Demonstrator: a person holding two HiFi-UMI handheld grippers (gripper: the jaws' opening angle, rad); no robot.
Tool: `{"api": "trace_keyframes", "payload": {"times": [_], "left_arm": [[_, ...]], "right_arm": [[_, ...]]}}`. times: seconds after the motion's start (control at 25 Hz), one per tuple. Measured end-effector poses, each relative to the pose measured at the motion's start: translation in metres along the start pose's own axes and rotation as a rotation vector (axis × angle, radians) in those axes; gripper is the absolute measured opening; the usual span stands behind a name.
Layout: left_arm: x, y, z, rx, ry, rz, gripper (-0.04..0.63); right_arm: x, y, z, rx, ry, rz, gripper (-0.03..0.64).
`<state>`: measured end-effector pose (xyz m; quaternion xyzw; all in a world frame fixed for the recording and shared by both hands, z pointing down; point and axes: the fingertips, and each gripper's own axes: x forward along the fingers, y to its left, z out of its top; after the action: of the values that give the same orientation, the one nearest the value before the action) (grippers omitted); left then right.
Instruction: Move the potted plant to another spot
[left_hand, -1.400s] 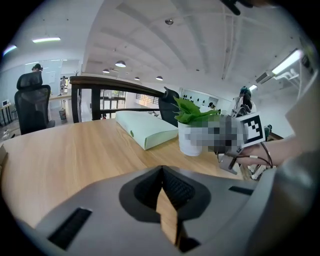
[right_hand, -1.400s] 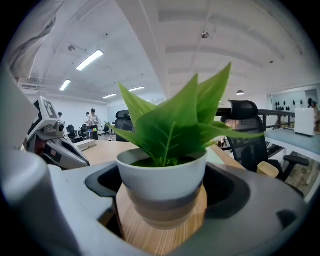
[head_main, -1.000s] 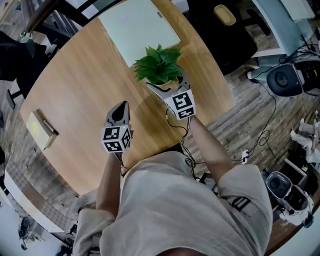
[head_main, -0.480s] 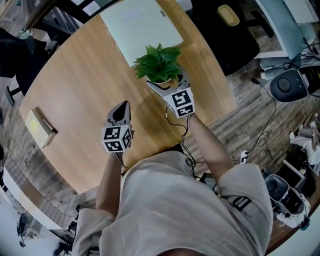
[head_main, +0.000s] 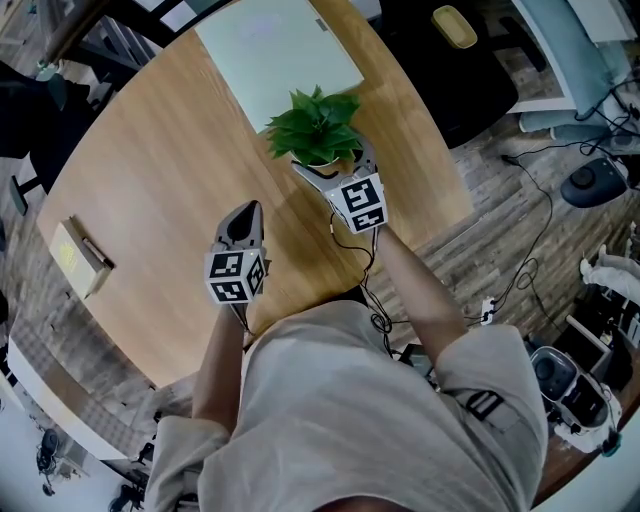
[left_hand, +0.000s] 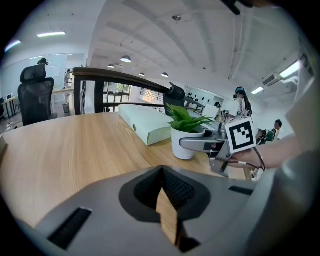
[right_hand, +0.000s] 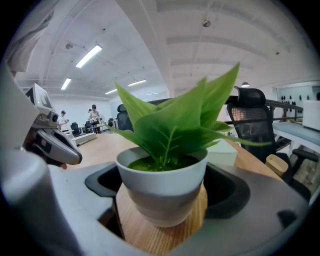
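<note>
The potted plant (head_main: 318, 125), green leaves in a small white pot (right_hand: 162, 192), stands on the round wooden table (head_main: 170, 170) near its right edge. My right gripper (head_main: 335, 162) is open, one jaw on each side of the pot, and a slim strip of wood shows between the pot's lower wall and each jaw. In the left gripper view the plant (left_hand: 186, 142) stands ahead to the right, with the right gripper (left_hand: 202, 145) alongside it. My left gripper (head_main: 247, 210) hovers over bare table to the left, shut and holding nothing.
A flat pale green box (head_main: 275, 50) lies just behind the plant. A small wooden block (head_main: 78, 258) sits near the table's left edge. A black chair with a yellow item (head_main: 450, 28) stands beyond the right edge. Cables and devices lie on the floor at right.
Neither gripper has shifted relative to the plant, and the pot stays in the same spot by the green box. Only the head view has drifted slightly.
</note>
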<state>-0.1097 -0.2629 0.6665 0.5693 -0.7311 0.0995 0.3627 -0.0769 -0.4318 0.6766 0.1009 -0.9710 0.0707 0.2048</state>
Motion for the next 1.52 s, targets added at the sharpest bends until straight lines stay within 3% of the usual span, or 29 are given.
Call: {"api": "trace_keyframes", "payload": {"times": [1.52], "left_arm": [[0.001, -0.009, -0.006, -0.032, -0.01, -0.027, 0.012]], "right_arm": [[-0.034, 0.009, -0.026, 0.029, 0.002, -0.069, 0.492]]}}
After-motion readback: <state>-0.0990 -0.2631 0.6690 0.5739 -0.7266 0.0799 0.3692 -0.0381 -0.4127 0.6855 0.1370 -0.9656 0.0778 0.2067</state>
